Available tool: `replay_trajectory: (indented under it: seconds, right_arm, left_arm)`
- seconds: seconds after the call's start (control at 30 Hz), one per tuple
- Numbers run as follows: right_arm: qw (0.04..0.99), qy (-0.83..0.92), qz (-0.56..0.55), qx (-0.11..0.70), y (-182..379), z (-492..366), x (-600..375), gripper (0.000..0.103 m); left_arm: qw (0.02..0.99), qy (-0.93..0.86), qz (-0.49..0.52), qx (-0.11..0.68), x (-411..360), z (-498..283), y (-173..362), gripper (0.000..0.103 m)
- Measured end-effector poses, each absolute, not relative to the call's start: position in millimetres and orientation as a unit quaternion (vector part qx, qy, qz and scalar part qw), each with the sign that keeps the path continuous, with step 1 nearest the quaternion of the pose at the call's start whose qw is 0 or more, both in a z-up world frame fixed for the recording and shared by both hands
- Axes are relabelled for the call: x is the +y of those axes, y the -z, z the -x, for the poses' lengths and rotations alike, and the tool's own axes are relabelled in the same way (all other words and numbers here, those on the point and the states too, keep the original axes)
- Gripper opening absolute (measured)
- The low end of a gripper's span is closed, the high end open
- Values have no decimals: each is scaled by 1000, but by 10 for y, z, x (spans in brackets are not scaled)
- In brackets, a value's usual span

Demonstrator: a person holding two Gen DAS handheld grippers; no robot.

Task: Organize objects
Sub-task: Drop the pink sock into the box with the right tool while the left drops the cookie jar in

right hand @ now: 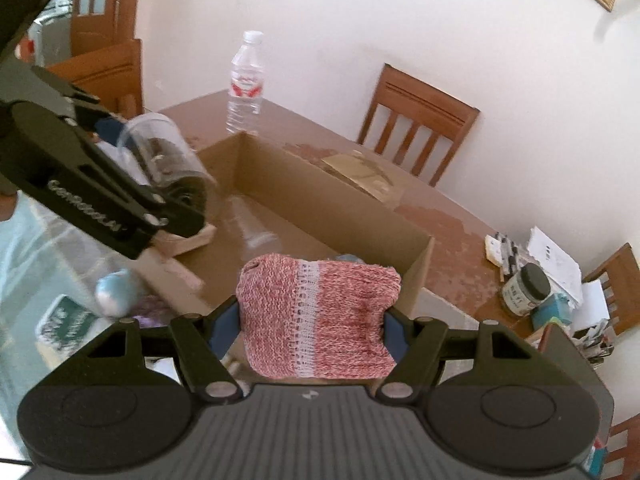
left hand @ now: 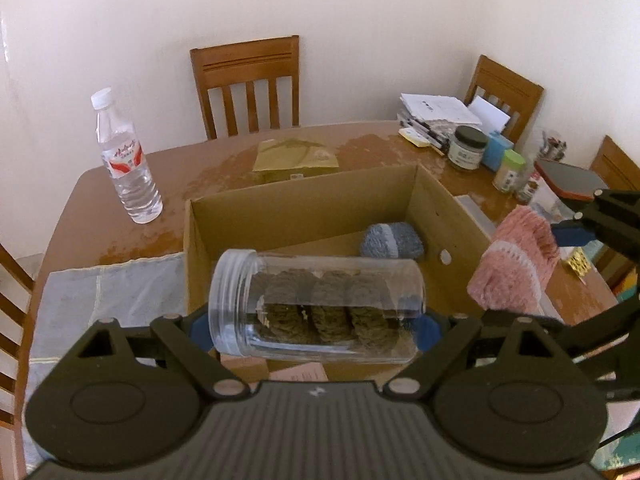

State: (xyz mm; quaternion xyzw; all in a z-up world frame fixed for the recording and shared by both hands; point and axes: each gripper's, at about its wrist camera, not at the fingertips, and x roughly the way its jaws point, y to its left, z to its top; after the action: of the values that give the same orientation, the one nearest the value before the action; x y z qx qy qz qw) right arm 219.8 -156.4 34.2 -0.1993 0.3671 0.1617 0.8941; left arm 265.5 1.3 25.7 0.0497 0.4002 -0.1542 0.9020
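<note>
Left gripper (left hand: 316,330) pinches a clear jar (left hand: 316,304) sideways over the cardboard box (left hand: 304,204); its brown contents are too blurry to identify. Right gripper (right hand: 310,330) squeezes a pink knit piece (right hand: 316,316), which half hides the grey knit bundle (left hand: 392,240) in the box.

Light: we see soft, even daylight on the pale wall (left hand: 360,20).
Glare: the tabletop (left hand: 224,160) shines in patches.
Blur: the right view smears at its left.
Edges: both views bow, corners dark.
</note>
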Motion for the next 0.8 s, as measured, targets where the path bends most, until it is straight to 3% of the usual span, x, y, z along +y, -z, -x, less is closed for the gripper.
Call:
replay_trajectory:
  seconds: [0.17, 0.23, 0.3, 0.37, 0.8]
  right_arm:
    - [892, -157, 181, 383, -259, -2458, -1636, 76]
    - [890, -163, 169, 390, -221, -2520, -1654, 84]
    - [889, -169, 159, 394, -189, -2544, -1667, 98]
    - [892, -166, 159, 389, -172, -2528, -1676, 103]
    - [895, -146, 166, 387, -177, -2345, -1796, 103]
  left_arm:
    - [897, 148, -41, 415, -1, -2764, -135, 91]
    - [896, 148, -43, 417, -13, -2785, -110, 91]
    - [894, 148, -43, 421, -23, -2802, -78, 91]
    - [892, 149, -44, 424, -34, -2814, -54, 91]
    - [899, 145, -48, 411, -53, -2754, -127, 100]
